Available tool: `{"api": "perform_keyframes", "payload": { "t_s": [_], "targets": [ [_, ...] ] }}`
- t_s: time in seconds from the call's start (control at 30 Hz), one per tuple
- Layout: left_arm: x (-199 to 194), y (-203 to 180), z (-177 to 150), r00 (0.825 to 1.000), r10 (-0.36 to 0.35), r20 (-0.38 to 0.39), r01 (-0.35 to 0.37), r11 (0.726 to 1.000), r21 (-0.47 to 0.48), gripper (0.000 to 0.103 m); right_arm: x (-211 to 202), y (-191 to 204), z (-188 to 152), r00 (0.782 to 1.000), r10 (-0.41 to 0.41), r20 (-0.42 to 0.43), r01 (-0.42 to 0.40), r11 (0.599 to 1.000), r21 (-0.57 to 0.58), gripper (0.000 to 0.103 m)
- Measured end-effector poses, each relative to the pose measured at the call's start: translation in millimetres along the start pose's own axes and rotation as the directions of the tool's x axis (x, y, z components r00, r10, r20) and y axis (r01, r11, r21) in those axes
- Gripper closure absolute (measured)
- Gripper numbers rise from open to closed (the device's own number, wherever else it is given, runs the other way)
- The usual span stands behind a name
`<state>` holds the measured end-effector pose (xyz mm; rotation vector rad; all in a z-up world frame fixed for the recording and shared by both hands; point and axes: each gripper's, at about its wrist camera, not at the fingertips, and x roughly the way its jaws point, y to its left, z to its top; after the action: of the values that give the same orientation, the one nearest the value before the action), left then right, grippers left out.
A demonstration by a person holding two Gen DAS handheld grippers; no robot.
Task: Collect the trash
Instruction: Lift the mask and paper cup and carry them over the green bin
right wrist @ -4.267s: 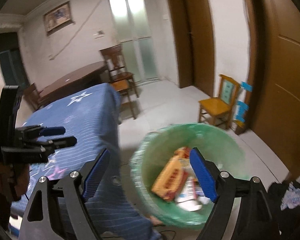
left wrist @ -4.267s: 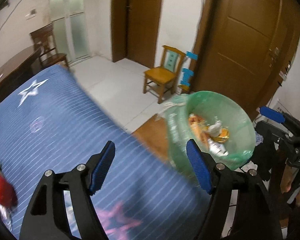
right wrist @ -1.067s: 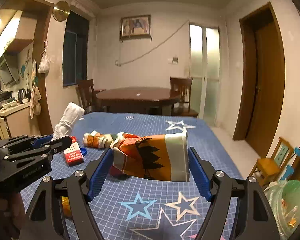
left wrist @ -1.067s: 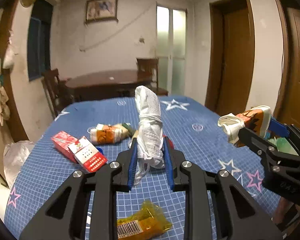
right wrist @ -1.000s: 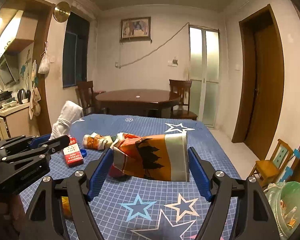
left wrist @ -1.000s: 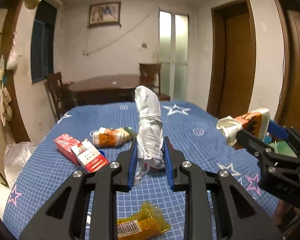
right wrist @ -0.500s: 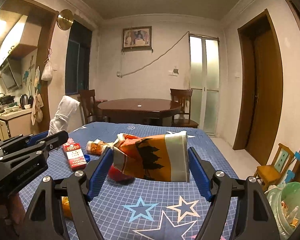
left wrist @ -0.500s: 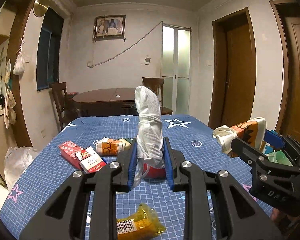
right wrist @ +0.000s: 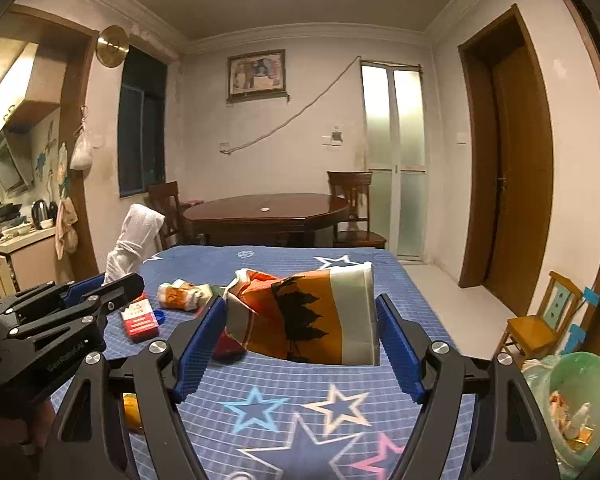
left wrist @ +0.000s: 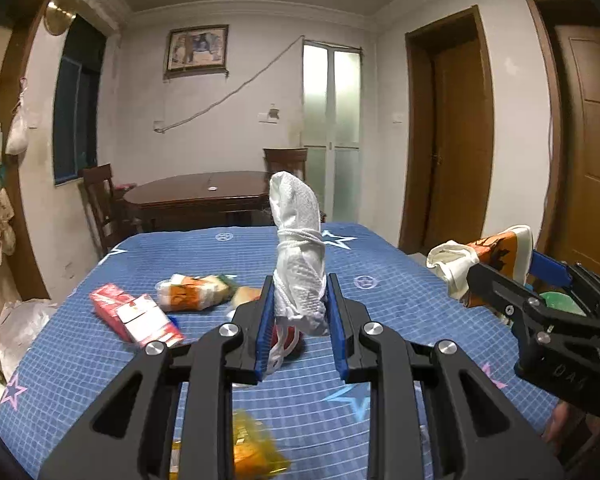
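Observation:
My left gripper is shut on a white knotted bag and holds it upright above the blue star tablecloth. My right gripper is shut on an orange and white snack bag, held above the table; it also shows in the left wrist view. The green-lined trash bin stands on the floor at the table's right. More trash lies on the table: a red cigarette pack, an orange wrapper, a red item and a yellow packet.
A round wooden table with chairs stands behind. A small yellow chair and brown doors are at the right. A white bag lies on the floor at the left. A kitchen counter is far left.
Both grippers left the bin, took hold of the white bag and the snack bag, and have risen with them; the view has tilted up over the last second.

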<state>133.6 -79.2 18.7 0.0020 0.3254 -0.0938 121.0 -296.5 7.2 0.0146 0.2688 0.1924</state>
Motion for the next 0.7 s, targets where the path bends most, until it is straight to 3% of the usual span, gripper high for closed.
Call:
{"api": "perform_keyframes", "payload": {
  "t_s": [0.3, 0.7],
  "targets": [
    [28.5, -57.4, 2.9, 0.992, -0.119, -0.047, 0.121, 0.992, 0.031, 0.08, -24.9, -69.1, 5.7, 0.992, -0.125, -0.002, 0.125, 0.992, 0.035, 0.027],
    [61.8, -135.8, 8.1, 0.962, -0.253, -0.098, 0.26, 0.963, 0.069, 0.08, -69.7, -196.7, -8.7, 0.946, -0.32, -0.058, 0.323, 0.944, 0.064, 0.027]
  ]
}}
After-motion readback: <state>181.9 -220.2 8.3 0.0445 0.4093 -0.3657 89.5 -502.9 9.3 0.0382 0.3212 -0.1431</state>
